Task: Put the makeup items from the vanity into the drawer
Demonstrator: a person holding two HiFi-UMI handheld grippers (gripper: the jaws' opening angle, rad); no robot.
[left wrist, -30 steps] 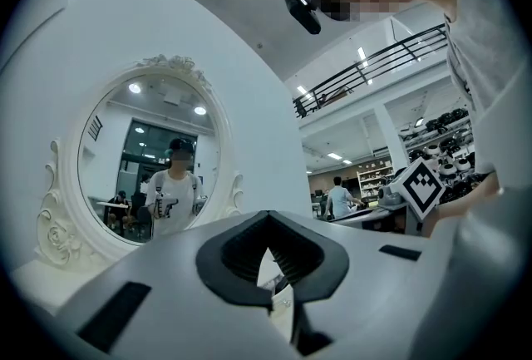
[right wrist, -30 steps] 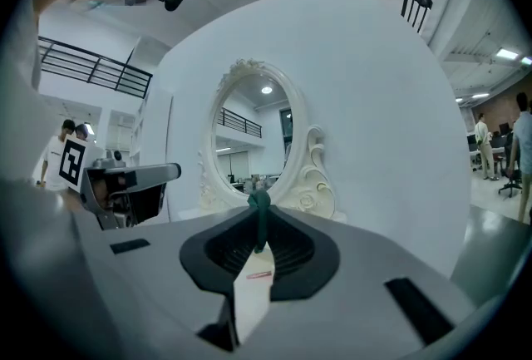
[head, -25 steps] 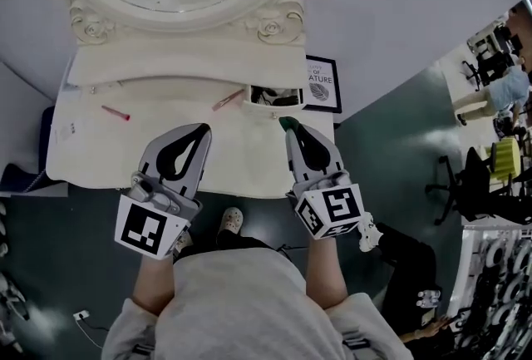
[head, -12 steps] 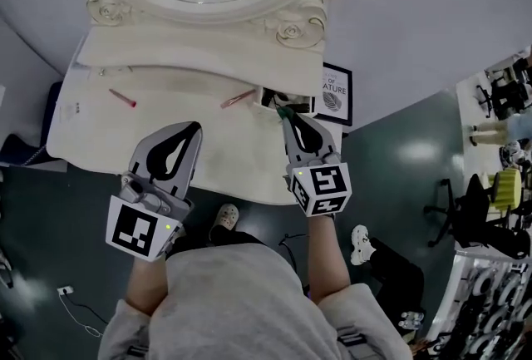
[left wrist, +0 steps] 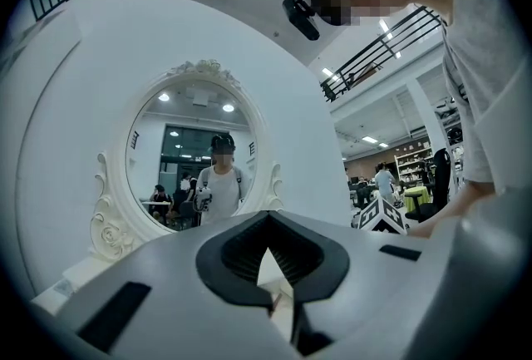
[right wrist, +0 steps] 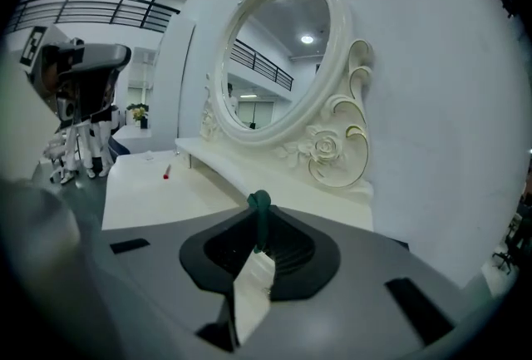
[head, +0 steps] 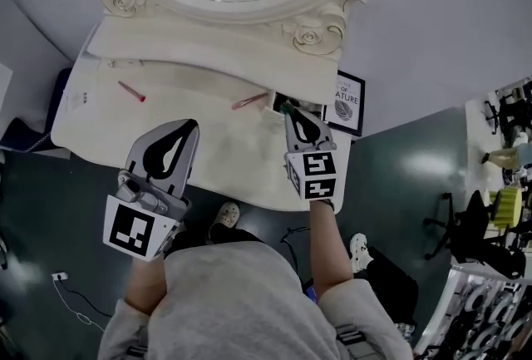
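Between the left gripper (head: 193,125) and the right gripper (head: 290,113) the vanity top (head: 229,152) lies bare, a free way towards the back. A pink pencil (head: 248,101) lies just left of the open drawer (head: 281,99), where the right gripper with its green stick (right wrist: 261,217) fills the mouth. Behind, the raised shelf (head: 183,55) and the mirror frame (head: 307,36) close the way. A framed sign (head: 347,103) stands beside the drawer.

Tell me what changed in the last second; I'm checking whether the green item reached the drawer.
The right gripper, still shut on the slim dark green makeup stick, moved forward to the open drawer at the white vanity's right end. Nothing was released. The left gripper stayed shut and empty, and the red-tipped stick and the pink stick stayed on the vanity top.
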